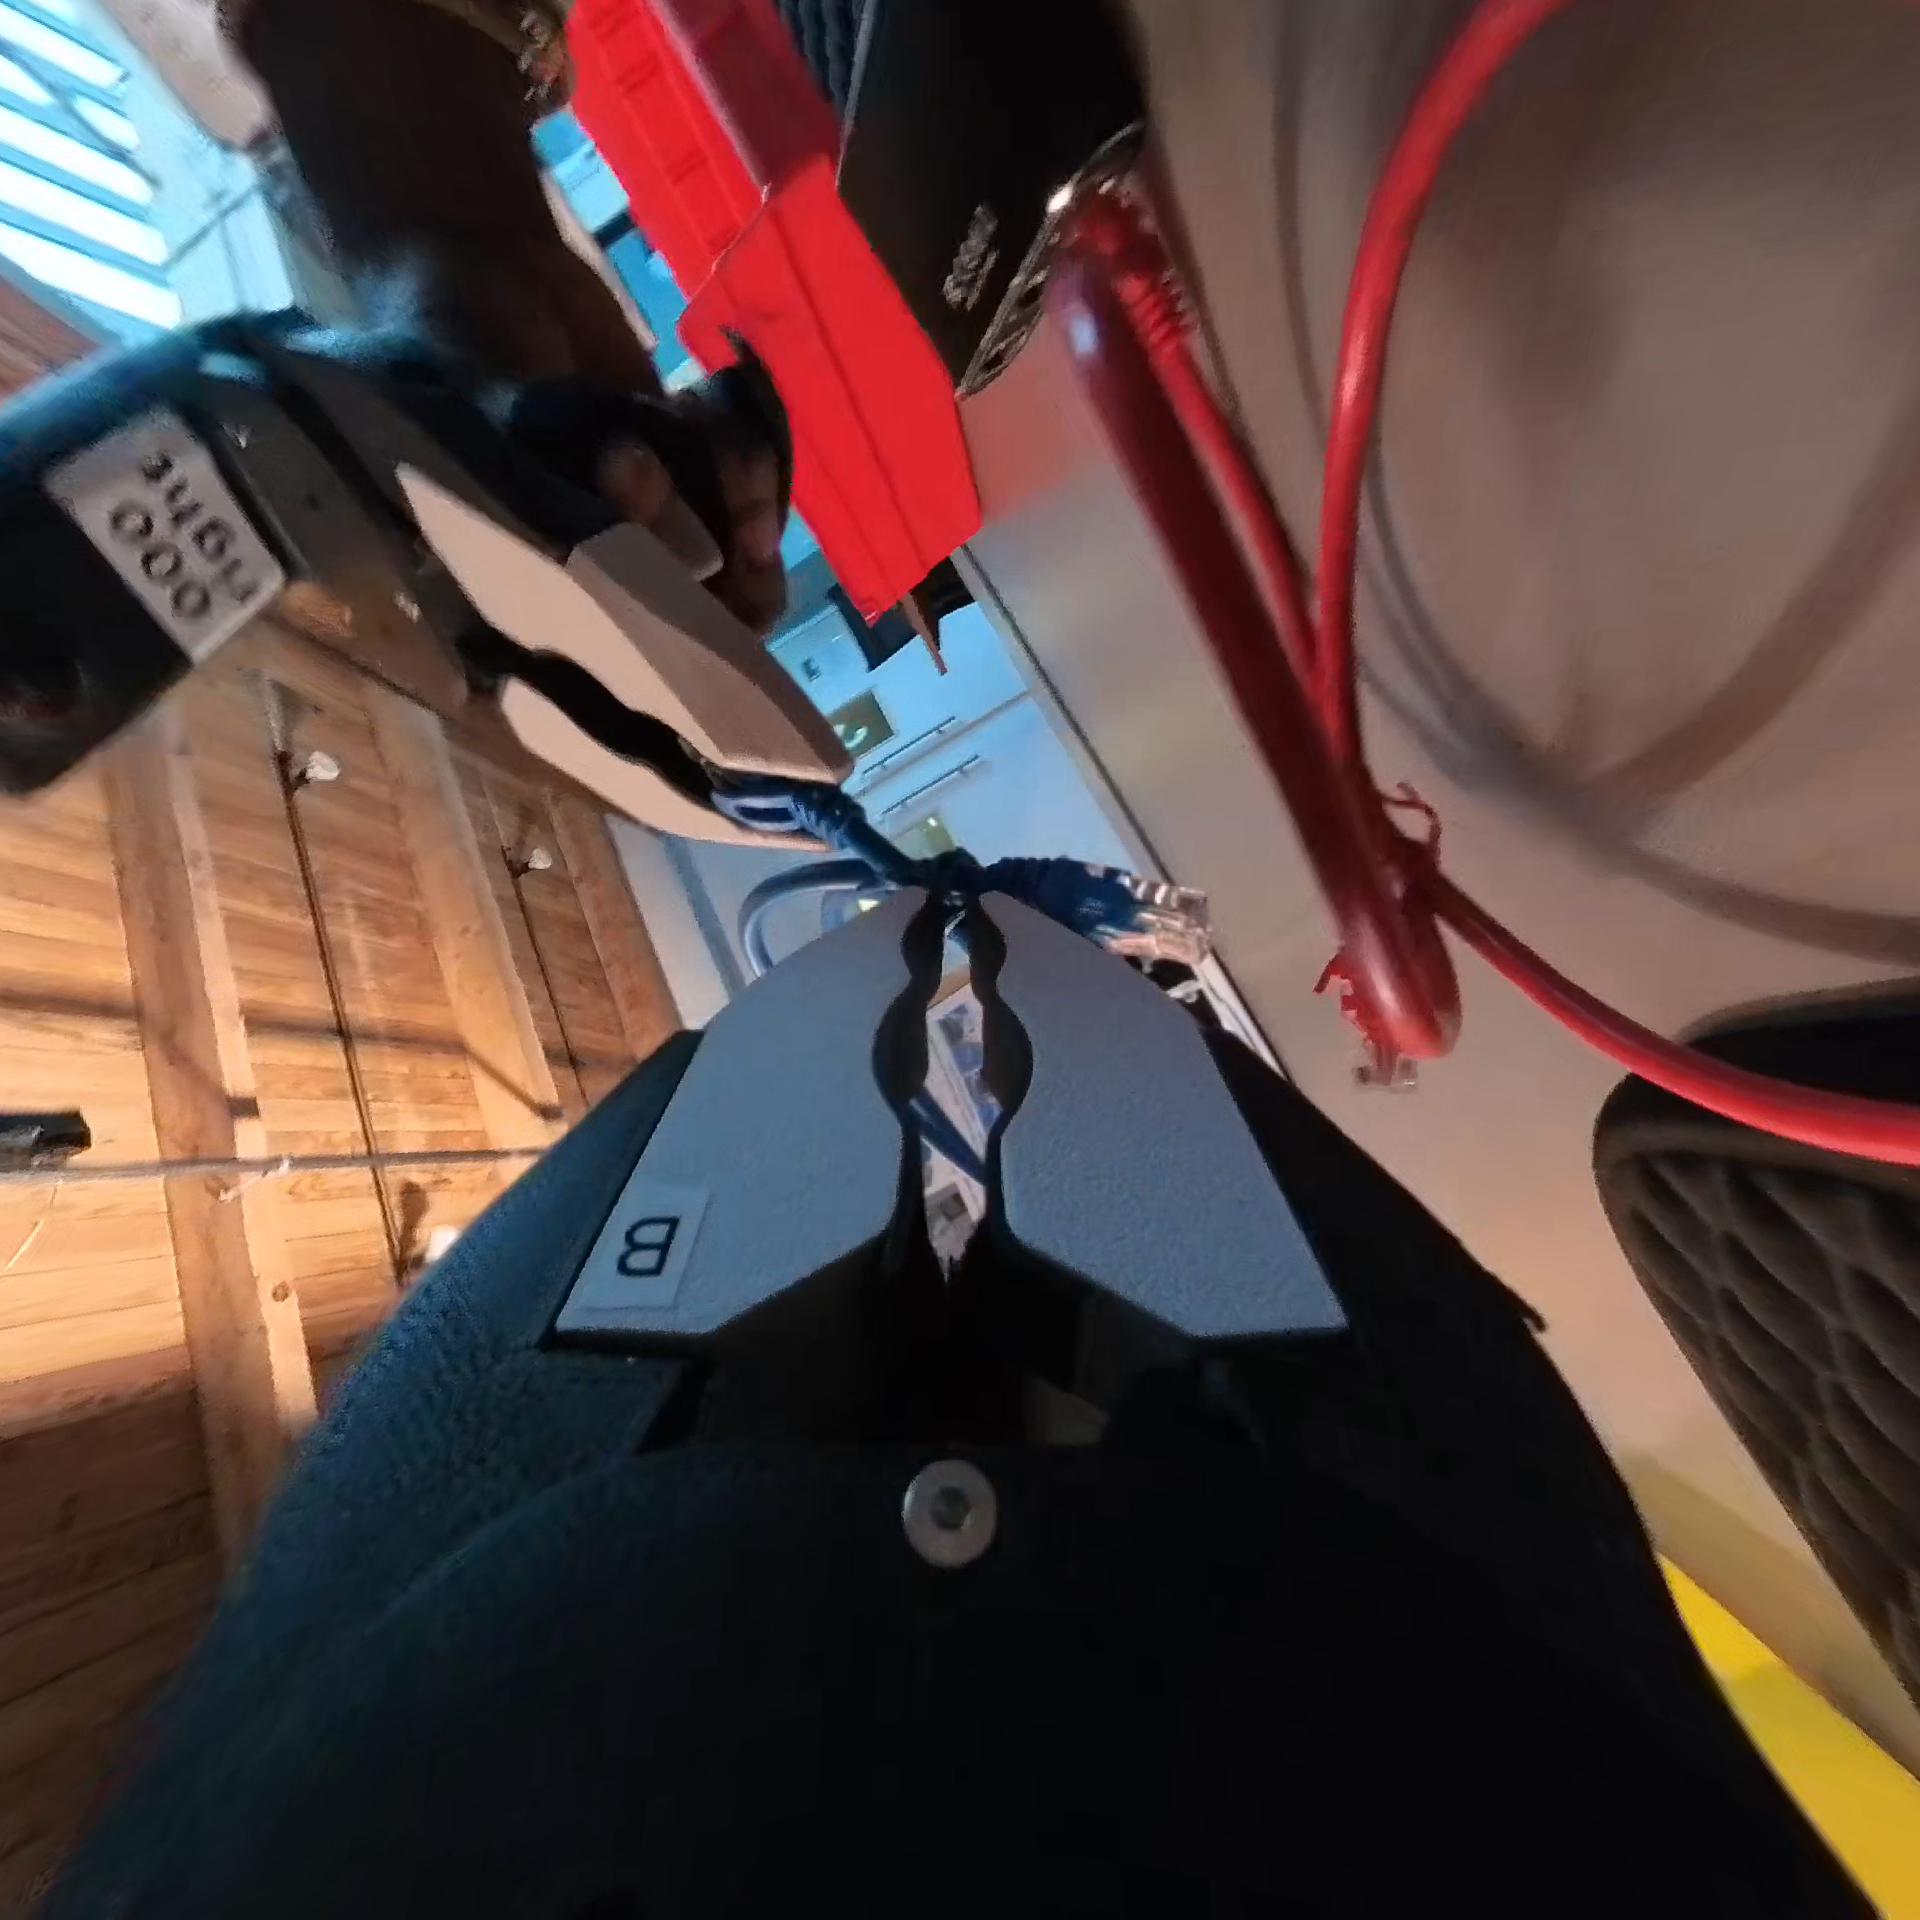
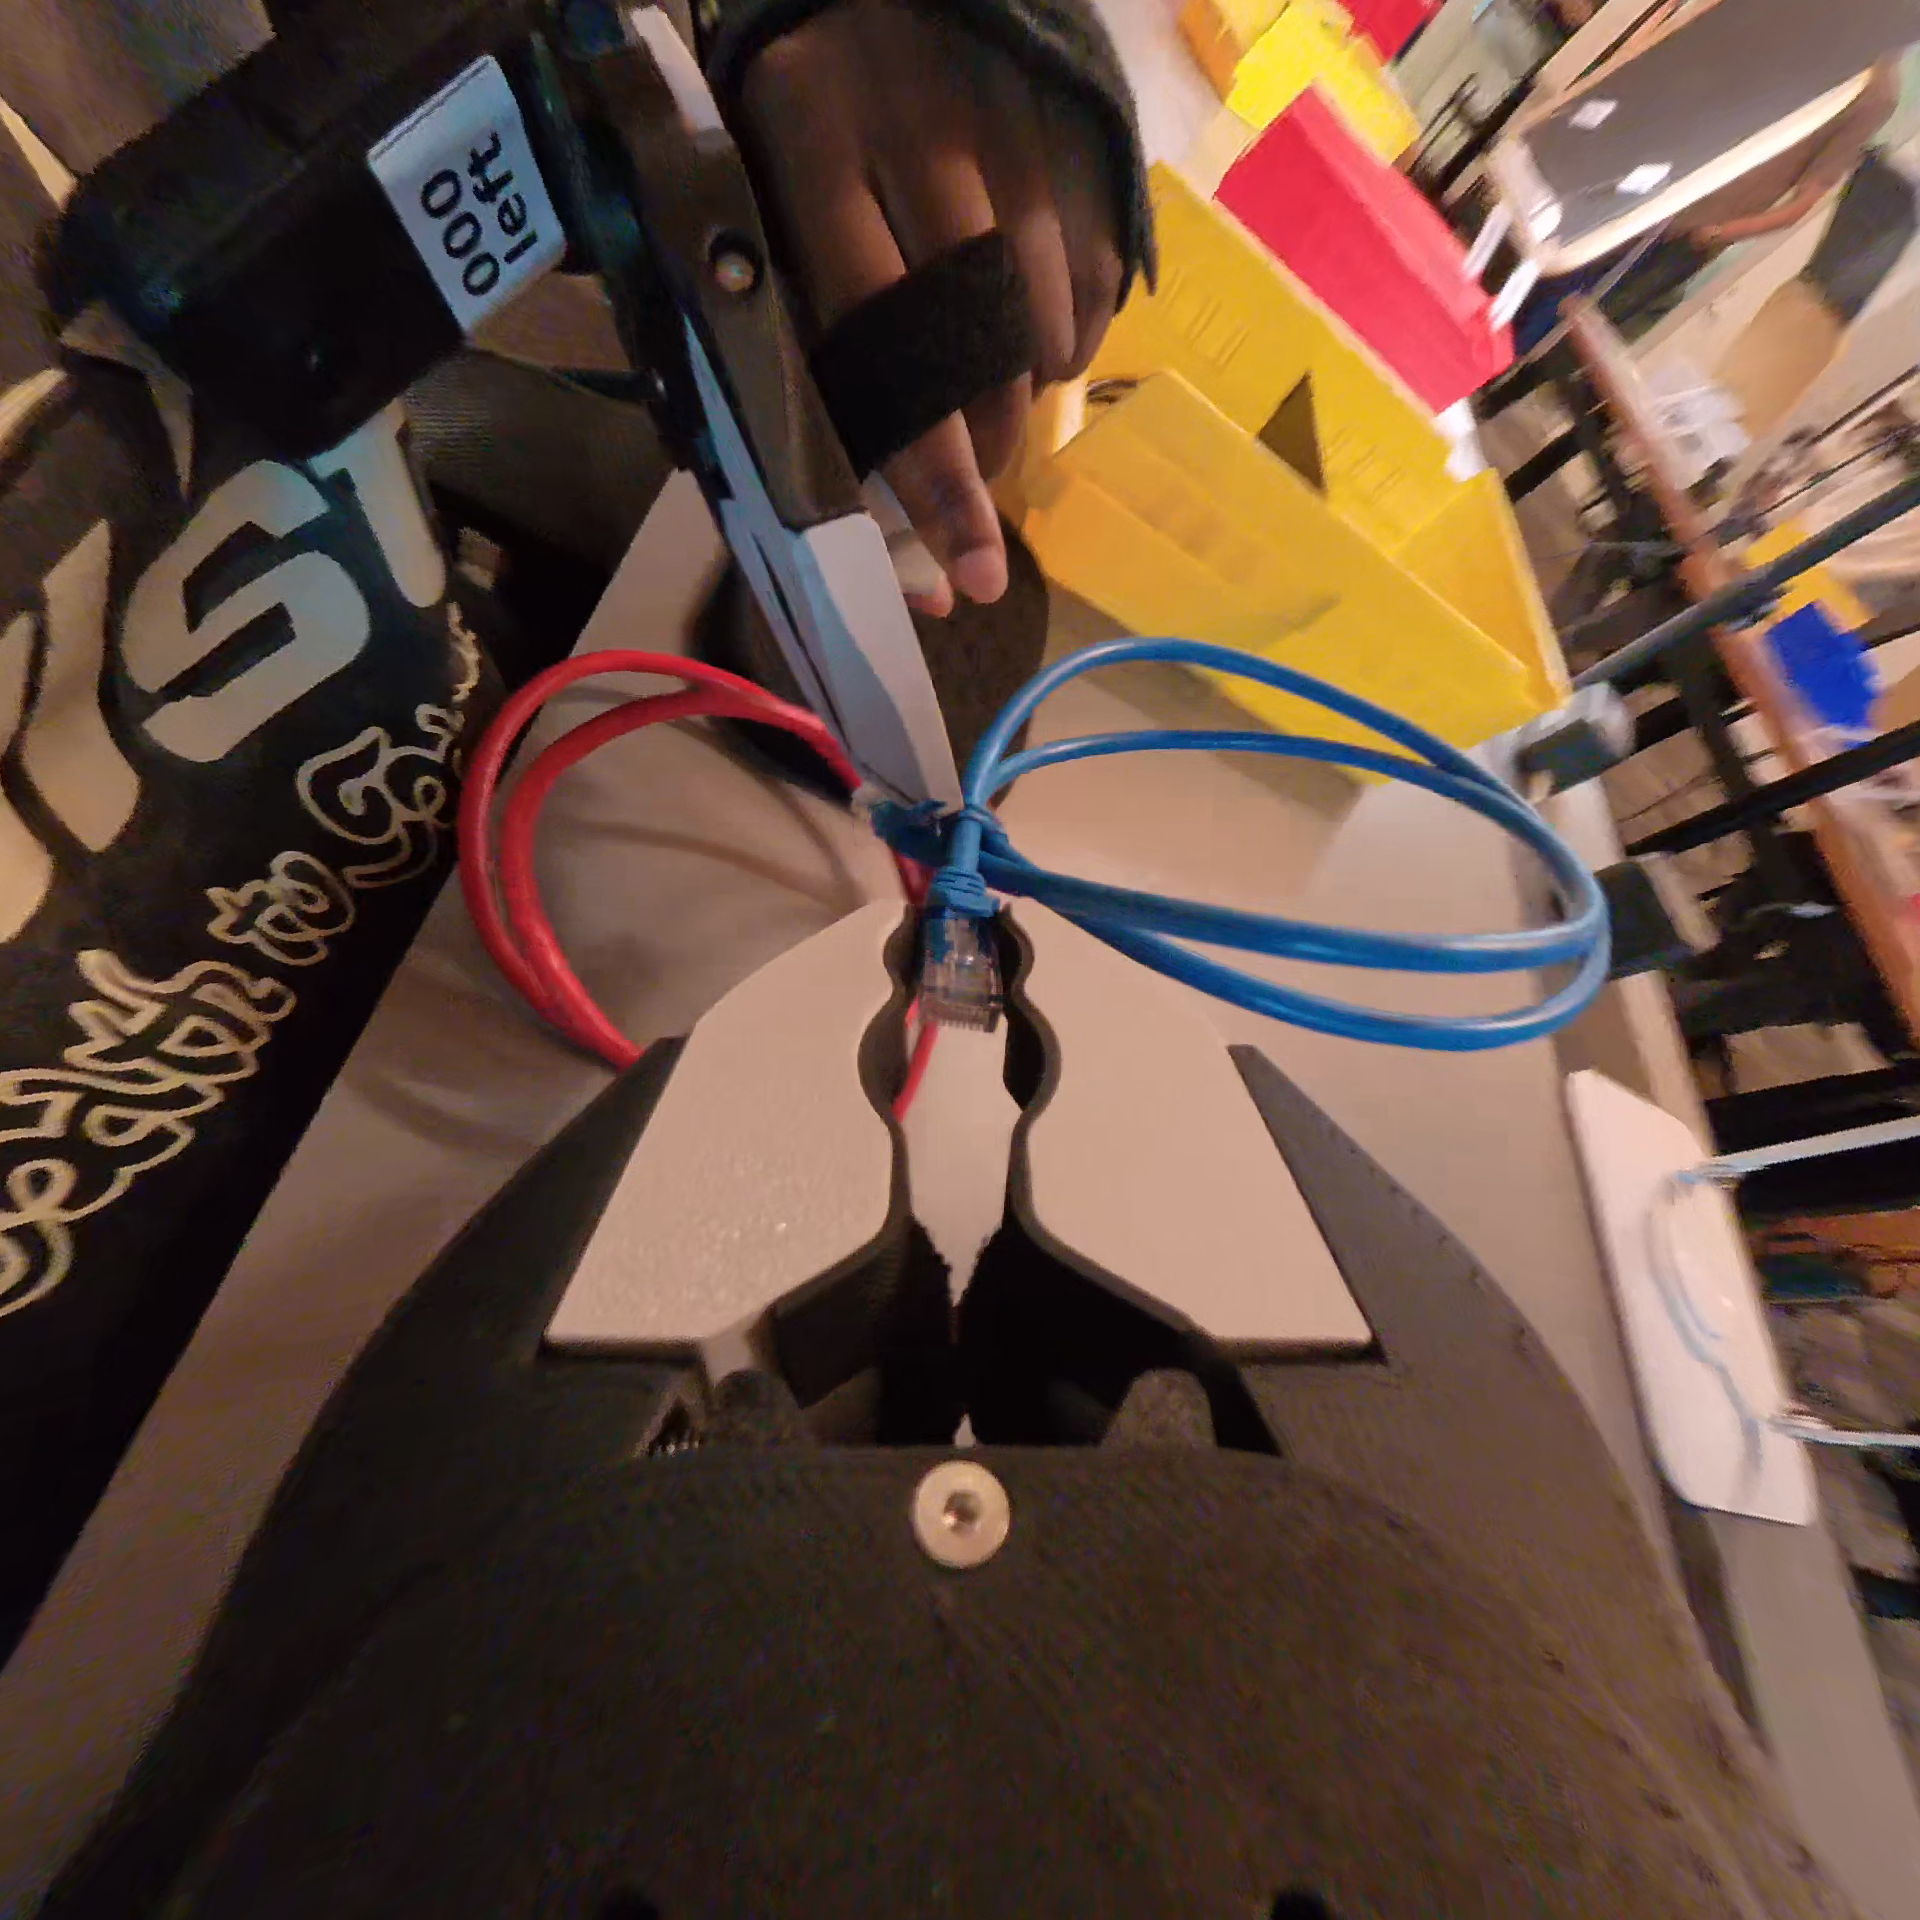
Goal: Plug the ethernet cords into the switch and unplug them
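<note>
A coiled blue ethernet cord (image 2: 1351, 940) hangs in the air between both grippers. My left gripper (image 1: 951, 920) is shut on its tied middle; it enters the right wrist view (image 2: 914, 790) from the top. My right gripper (image 2: 958, 971) is shut on one clear plug (image 2: 958, 966) of the blue cord; it enters the left wrist view (image 1: 774, 805) from the left. The other blue plug (image 1: 1153, 914) sticks out free. The black switch (image 1: 935, 177) lies on the grey table (image 1: 1610, 416), with a red cord (image 1: 1174, 353) at its ports. The rest of the red cord (image 2: 520, 831) lies coiled.
Red bins (image 1: 821, 364) stand beside the switch. Yellow bins (image 2: 1247, 520) and a red bin (image 2: 1351, 229) stand at the table's far side. A black mesh object (image 1: 1787, 1299) and a flat white object (image 2: 1683, 1299) lie near the edges. A person's dark shirt (image 2: 156, 727) is close. Less than 4 cm separates the two grippers' tips. From either gripper's tips it is about 15 cm to the black switch (image 1: 935, 177).
</note>
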### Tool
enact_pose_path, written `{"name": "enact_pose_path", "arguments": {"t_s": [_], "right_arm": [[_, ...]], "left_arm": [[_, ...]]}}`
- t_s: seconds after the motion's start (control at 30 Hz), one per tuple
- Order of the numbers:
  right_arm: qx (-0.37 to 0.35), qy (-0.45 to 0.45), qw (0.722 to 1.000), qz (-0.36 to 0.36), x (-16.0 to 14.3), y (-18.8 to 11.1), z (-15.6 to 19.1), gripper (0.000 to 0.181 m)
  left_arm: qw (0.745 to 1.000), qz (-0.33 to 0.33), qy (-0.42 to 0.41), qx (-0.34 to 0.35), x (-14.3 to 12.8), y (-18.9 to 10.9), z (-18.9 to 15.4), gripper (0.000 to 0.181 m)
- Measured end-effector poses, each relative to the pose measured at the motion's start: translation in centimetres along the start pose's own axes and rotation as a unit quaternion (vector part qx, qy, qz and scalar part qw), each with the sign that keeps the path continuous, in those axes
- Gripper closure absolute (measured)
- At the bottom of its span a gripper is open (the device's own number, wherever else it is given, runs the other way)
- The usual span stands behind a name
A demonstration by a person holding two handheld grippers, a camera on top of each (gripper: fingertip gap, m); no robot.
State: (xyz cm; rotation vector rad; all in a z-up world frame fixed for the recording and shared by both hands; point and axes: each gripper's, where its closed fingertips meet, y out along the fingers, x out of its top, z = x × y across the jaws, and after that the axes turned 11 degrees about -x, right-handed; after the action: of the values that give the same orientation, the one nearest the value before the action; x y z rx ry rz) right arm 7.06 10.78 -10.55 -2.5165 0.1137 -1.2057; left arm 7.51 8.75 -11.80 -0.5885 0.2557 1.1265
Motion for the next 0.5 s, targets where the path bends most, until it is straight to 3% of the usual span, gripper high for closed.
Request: {"name": "enact_pose_path", "arguments": {"t_s": [0.07,0.13,0.2,0.23,0.27,0.3,0.37,0.4,0.43,0.47,0.5], "right_arm": [[-0.051,-0.026,0.998,-0.023,0.8,-0.4,-1.0,0.169],[-0.122,-0.055,0.99,-0.037,1.4,-0.9,-2.2,0.169],[-0.193,-0.073,0.977,-0.058,2.0,-1.8,-3.5,0.169],[-0.223,-0.069,0.969,-0.077,2.5,-2.2,-4.0,0.169],[-0.249,-0.06,0.961,-0.102,3.1,-2.7,-4.3,0.169],[-0.272,-0.049,0.952,-0.13,3.7,-3.2,-4.5,0.169],[-0.305,-0.034,0.935,-0.18,5.0,-3.8,-4.6,0.169],[-0.316,-0.032,0.927,-0.199,5.5,-3.9,-4.5,0.169],[-0.323,-0.033,0.921,-0.213,6.0,-3.8,-4.3,0.169],[-0.327,-0.039,0.918,-0.221,6.3,-3.6,-3.9,0.169],[-0.327,-0.048,0.917,-0.223,6.6,-3.2,-3.5,0.169]], "left_arm": [[0.998,0.002,-0.059,0.031,-1.0,-0.4,1.1,0.177],[0.982,-0.002,-0.177,0.064,-2.7,-0.8,2.3,0.174],[0.935,-0.008,-0.336,0.108,-5.5,-1.6,3.2,0.155],[0.894,-0.015,-0.429,0.13,-7.2,-2.1,3.5,0.147],[0.837,-0.039,-0.527,0.139,-8.3,-2.5,3.4,0.141],[0.761,-0.088,-0.627,0.137,-8.7,-2.7,3.3,0.137],[0.554,-0.25,-0.784,0.122,-7.7,-3.0,4.0,0.131],[0.446,-0.327,-0.826,0.11,-7.0,-3.1,4.4,0.128],[0.358,-0.384,-0.846,0.093,-6.4,-3.0,4.7,0.125],[0.293,-0.433,-0.849,0.075,-5.4,-2.9,5.2,0.125],[0.249,-0.475,-0.843,0.048,-4.1,-2.7,5.9,0.125]]}}
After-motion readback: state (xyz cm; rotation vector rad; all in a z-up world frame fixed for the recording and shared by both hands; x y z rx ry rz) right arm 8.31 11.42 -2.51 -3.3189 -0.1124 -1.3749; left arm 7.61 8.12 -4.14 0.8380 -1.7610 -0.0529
